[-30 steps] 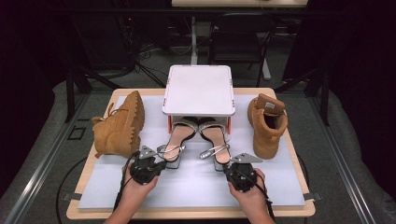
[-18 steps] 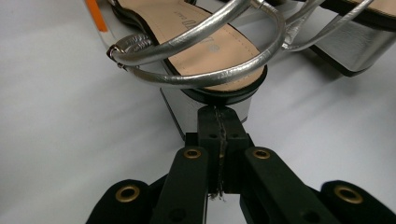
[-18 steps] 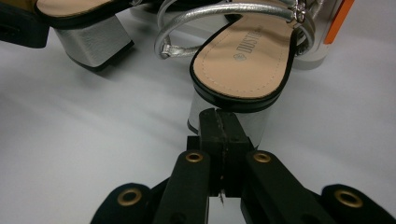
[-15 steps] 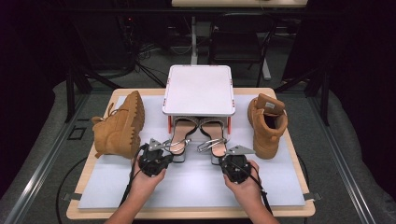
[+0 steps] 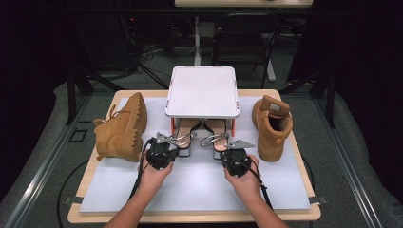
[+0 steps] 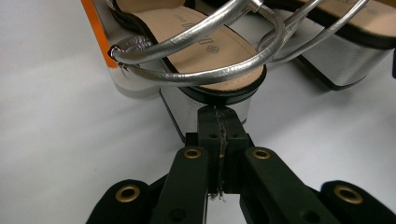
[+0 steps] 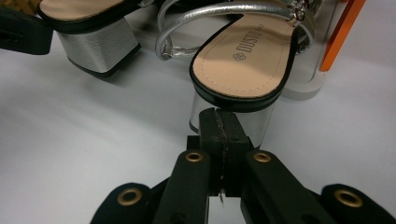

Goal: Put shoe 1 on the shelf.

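Note:
Two silver strappy sandals with block heels lie toes-first under a white raised shelf point(image 5: 202, 90) on orange legs, heels sticking out toward me. My left gripper point(image 5: 173, 151) is shut with nothing between its jaws, and its tips point(image 6: 218, 119) touch the heel of the left sandal point(image 6: 205, 51) point(image 5: 186, 130). My right gripper point(image 5: 227, 153) is also shut and holds nothing; its tips point(image 7: 219, 122) press against the heel of the right sandal point(image 7: 247, 60) point(image 5: 215, 129). Each gripper view also catches the other sandal's heel off to the side.
A tan boot point(image 5: 121, 128) lies on its side left of the shelf. A second tan boot point(image 5: 271, 126) stands upright to the right. Everything rests on a white mat point(image 5: 190, 185) on a wooden table. An orange shelf leg point(image 7: 343, 32) stands beside the right sandal.
Both hands have moved away from me toward the shelf. The two sandals have slid farther under it, pushed at their heels by the shut grippers.

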Demonstrator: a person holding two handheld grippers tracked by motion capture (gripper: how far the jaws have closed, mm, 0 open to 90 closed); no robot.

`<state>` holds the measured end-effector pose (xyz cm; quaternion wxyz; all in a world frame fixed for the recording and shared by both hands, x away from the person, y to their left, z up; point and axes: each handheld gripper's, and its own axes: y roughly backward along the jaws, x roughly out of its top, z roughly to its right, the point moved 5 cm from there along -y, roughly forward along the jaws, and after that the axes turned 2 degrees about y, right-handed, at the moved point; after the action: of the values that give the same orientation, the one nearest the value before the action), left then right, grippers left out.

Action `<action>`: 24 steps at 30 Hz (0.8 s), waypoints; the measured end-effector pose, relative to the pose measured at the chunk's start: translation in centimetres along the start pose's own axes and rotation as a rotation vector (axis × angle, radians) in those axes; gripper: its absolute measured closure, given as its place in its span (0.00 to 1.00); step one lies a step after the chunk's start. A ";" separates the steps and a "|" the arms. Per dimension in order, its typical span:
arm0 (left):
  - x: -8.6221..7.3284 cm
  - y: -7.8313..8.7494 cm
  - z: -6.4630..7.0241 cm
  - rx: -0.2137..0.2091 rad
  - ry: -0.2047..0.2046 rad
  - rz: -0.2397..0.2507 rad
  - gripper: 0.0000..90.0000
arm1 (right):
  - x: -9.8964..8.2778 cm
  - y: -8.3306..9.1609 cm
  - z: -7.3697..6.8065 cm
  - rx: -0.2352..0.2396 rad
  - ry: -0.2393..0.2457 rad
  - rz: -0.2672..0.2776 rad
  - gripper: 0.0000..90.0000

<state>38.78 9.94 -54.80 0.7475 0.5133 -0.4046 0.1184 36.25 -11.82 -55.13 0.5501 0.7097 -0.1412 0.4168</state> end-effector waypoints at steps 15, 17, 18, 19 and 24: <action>1.8 -0.9 -0.8 0.024 0.014 0.015 1.00 | 1.9 -1.6 1.2 -0.028 -0.049 0.030 1.00; 1.8 -1.2 -1.1 0.016 0.030 0.011 1.00 | 2.1 -1.8 1.3 -0.033 -0.049 0.036 1.00; 1.8 -1.4 -1.1 0.014 0.038 0.013 1.00 | 2.2 -1.9 1.4 -0.038 -0.044 0.029 1.00; 1.9 -1.5 -1.2 0.012 0.038 0.012 1.00 | 2.3 -2.1 1.3 -0.039 -0.051 0.033 1.00; 2.3 -2.0 -1.3 0.012 0.043 0.019 1.00 | 2.8 -2.5 1.5 -0.041 -0.051 0.034 1.00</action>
<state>42.10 9.64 -54.65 0.7518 0.5111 -0.3928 0.1389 40.30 -11.53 -54.77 0.5536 0.7063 -0.1758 0.4047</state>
